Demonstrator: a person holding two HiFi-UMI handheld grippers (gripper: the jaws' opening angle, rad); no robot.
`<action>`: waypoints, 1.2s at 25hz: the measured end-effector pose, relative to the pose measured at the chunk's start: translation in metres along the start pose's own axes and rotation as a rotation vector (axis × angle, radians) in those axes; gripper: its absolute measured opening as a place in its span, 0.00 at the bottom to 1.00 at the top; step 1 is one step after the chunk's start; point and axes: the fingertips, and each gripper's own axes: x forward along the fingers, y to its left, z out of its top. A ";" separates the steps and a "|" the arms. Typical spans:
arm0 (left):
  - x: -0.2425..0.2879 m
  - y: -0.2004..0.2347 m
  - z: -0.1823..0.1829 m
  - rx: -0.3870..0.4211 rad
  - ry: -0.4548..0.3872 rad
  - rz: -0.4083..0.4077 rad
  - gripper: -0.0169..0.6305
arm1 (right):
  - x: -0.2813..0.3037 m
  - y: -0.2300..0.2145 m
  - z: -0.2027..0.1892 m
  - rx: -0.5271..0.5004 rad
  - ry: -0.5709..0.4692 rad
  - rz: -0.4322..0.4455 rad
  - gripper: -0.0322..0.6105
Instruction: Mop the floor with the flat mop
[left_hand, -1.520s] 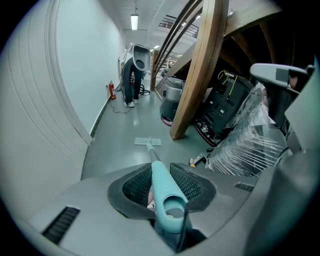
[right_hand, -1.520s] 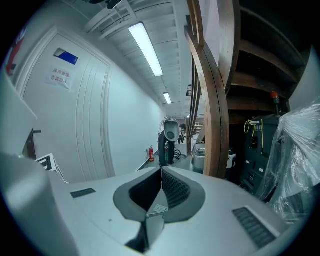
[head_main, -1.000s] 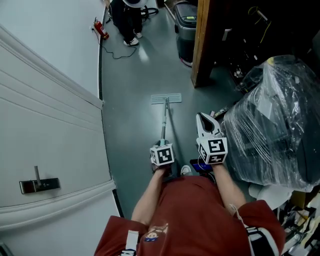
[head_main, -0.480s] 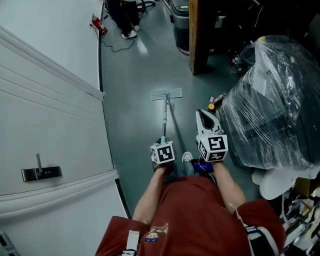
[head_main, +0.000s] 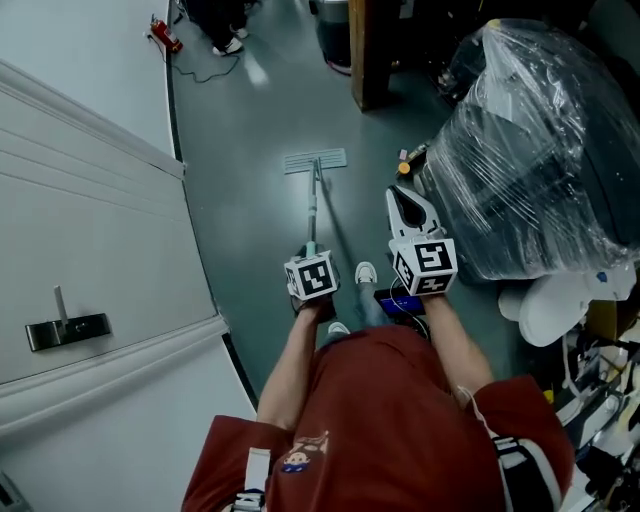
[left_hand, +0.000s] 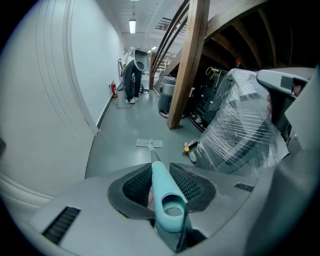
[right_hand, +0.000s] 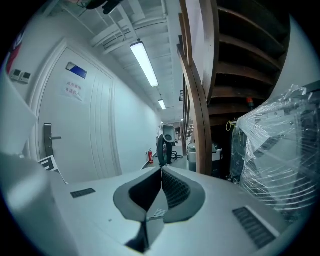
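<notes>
The flat mop's pale head (head_main: 315, 160) lies flat on the grey-green floor ahead of me, and its pole (head_main: 312, 212) runs back to my left gripper (head_main: 310, 256). In the left gripper view the teal handle end (left_hand: 165, 197) sits clamped between the jaws of the left gripper (left_hand: 160, 167), with the mop head (left_hand: 149, 143) far down the pole. My right gripper (head_main: 399, 193) hovers beside the pole at its right, apart from it. The right gripper (right_hand: 161, 171) has its jaws pressed together with nothing between them.
A large plastic-wrapped load (head_main: 530, 150) fills the right side. A wooden post (head_main: 372, 50) and a grey bin (head_main: 335, 22) stand ahead, and a small orange-capped bottle (head_main: 405, 158) lies by the load. A white door with a handle (head_main: 62, 330) lines the left. A person (left_hand: 132, 80) stands far down the corridor.
The mop head has slid back along the floor toward me, away from the wooden post. Both grippers moved with it and kept their states.
</notes>
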 end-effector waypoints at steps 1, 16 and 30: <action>-0.007 0.002 -0.009 -0.003 0.005 -0.008 0.22 | -0.009 0.009 -0.002 -0.007 0.005 -0.005 0.08; -0.090 0.051 -0.137 -0.017 0.014 -0.047 0.22 | -0.117 0.136 -0.031 -0.068 0.013 0.005 0.08; -0.131 0.021 -0.206 -0.052 0.044 -0.041 0.22 | -0.198 0.141 -0.053 -0.058 0.030 0.019 0.08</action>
